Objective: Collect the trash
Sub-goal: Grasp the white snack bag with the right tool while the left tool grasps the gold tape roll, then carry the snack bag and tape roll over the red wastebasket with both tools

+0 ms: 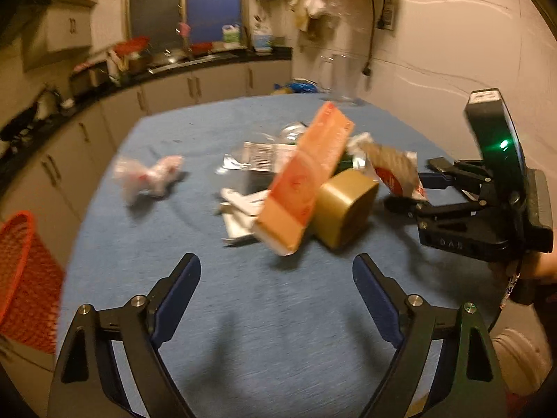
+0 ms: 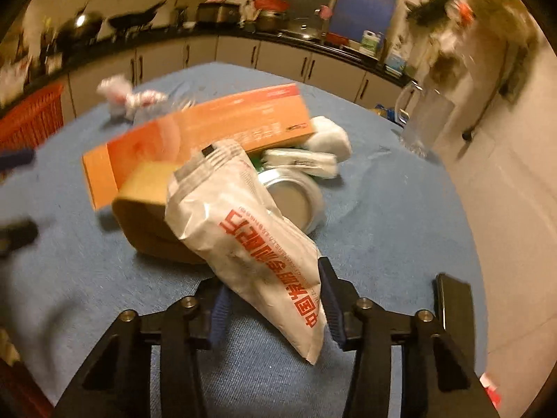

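A pile of trash lies on the blue table (image 1: 264, 313): an orange carton (image 1: 306, 181), a gold box (image 1: 344, 205), white wrappers and a crumpled plastic bag (image 1: 149, 177). My left gripper (image 1: 276, 278) is open and empty, just short of the carton. My right gripper (image 2: 275, 296) is shut on a white packet with red print (image 2: 243, 230), which leans on the gold box (image 2: 146, 216). The right gripper (image 1: 414, 188) and packet (image 1: 397, 170) also show in the left wrist view. A metal can (image 2: 292, 198) lies behind the packet, below the orange carton (image 2: 209, 129).
A red mesh basket (image 1: 24, 282) stands left of the table; it also shows in the right wrist view (image 2: 31, 118). A clear glass jug (image 2: 424, 118) stands at the table's far right. Kitchen counters with cookware run along the back wall.
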Tool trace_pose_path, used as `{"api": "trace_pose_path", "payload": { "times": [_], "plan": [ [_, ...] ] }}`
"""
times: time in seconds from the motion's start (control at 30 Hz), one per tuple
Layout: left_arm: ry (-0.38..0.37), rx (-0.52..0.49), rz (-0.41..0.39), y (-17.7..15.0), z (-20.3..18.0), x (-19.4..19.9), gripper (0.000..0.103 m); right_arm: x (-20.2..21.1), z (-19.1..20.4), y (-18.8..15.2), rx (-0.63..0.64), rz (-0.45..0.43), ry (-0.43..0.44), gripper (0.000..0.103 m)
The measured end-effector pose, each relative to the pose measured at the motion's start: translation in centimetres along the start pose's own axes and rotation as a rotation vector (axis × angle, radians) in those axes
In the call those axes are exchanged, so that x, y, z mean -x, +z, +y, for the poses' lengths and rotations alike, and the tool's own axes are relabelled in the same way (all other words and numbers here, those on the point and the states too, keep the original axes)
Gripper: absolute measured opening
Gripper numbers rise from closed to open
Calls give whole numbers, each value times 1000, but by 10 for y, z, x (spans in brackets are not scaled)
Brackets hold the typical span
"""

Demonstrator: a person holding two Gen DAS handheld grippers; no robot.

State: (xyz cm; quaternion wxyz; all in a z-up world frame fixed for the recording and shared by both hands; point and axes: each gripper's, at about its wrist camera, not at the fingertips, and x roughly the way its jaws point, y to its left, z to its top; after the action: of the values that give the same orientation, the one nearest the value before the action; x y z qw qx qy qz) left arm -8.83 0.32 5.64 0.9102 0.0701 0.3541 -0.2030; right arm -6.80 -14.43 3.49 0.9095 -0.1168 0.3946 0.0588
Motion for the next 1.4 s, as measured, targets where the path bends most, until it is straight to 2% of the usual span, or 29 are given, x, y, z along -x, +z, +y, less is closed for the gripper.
{"api": "trace_pose_path", "payload": {
  "times": [0.13, 0.2, 0.23, 0.33, 0.47, 0.53, 0.6, 0.63, 0.67, 0.73, 0.9, 1.13, 1.4],
  "plan": [
    [-56, 2, 26, 7, -12, -14, 88, 10, -28, -3, -162, -28, 77, 46],
    [-66, -1, 30, 10, -19, -20, 88, 14, -36, -5, -220, -39, 102, 46],
    [-57, 0, 27, 11, -23, -23, 85, 16, -39, -5, -241, -45, 113, 46],
    [-61, -4, 66, 15, -32, -39, 64, 21, -39, -6, -264, -60, 132, 46],
    [-41, -3, 86, 19, -39, -55, 54, 25, -36, -9, -279, -72, 142, 46],
    [-29, 2, 92, 24, -42, -63, 53, 27, -36, -11, -284, -76, 145, 46],
    [-19, 10, 94, 28, -42, -69, 42, 28, -37, -12, -288, -79, 158, 46],
    [-13, 13, 104, 30, -42, -75, 34, 28, -37, -13, -289, -80, 160, 46],
    [-13, 17, 111, 30, -41, -78, 21, 29, -38, -14, -292, -81, 162, 46],
    [-13, 38, 126, 32, -38, -84, 14, 30, -39, -15, -298, -82, 171, 46],
    [-29, 44, 106, 31, -34, -75, 14, 36, -39, -17, -301, -95, 185, 46],
    [-52, 81, 58, 31, -18, -43, 14, 47, -31, -11, -293, -114, 216, 46],
    [-28, 147, 1, 27, 14, -6, 14, 54, -10, 7, -277, -119, 295, 46]
  ]
}}
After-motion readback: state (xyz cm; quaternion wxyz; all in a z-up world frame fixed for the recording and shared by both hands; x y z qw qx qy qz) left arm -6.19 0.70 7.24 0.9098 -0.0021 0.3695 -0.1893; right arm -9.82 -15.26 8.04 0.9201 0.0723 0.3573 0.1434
